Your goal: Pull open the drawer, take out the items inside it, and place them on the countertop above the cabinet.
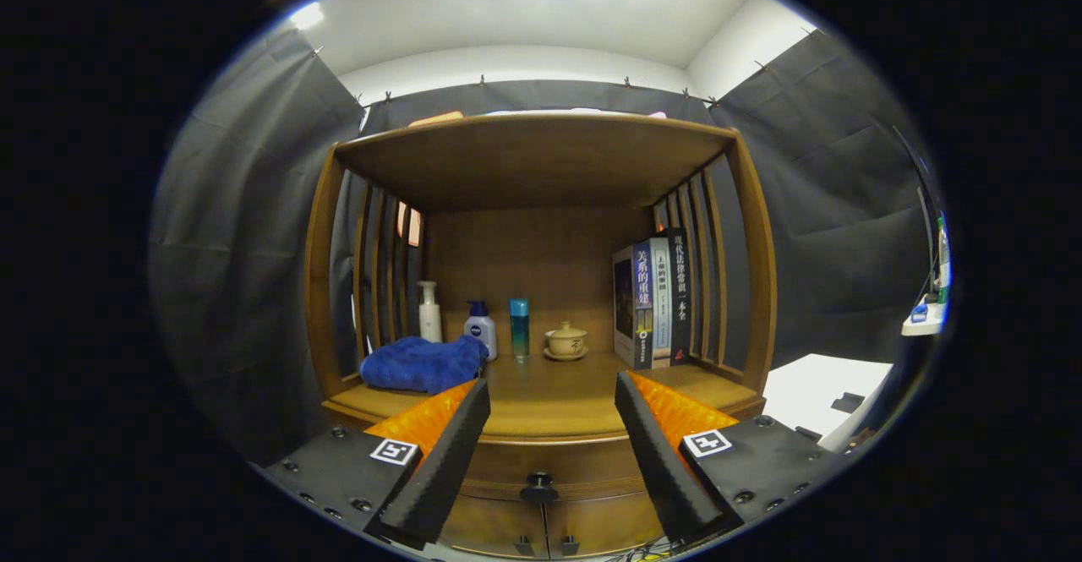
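I see gripper (pixel 551 406) jaws spread wide, empty, before closed wooden drawer's round dark knob (pixel 538 488); crumpled blue towel (pixel 421 363) at desk's left edge.

Gripper view looking forward along the gripper (pixel 551 393) with its fingers spread apart, facing the wooden cabinet (pixel 541 165) head-on, near, level with its desk (pixel 549 410), drawer knob (pixel 538 488) below.

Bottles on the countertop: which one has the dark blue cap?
The short white bottle, second of three, just behind the blue towel. The open gripper is well short of it.
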`<control>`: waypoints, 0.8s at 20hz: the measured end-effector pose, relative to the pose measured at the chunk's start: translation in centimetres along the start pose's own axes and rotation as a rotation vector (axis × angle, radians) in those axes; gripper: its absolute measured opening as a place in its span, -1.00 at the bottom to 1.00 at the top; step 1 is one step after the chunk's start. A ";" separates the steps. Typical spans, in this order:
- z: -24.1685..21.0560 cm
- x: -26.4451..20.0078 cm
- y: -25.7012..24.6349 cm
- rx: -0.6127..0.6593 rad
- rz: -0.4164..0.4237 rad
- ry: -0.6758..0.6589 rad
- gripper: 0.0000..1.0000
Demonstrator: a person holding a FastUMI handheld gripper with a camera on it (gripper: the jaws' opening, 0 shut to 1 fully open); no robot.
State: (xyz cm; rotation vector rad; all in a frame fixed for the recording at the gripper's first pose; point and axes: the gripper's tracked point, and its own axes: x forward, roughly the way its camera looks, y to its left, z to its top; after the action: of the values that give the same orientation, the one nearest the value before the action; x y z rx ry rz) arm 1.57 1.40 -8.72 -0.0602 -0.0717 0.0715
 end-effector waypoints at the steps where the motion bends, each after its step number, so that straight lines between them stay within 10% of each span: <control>1: -1.1 0.2 0.1 0.003 0.003 0.011 0.96; 16: -14.3 3.0 1.0 0.055 0.036 0.211 0.97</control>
State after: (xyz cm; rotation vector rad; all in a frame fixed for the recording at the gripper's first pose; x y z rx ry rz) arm 5.56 1.79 -22.82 -0.0134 0.1422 0.1027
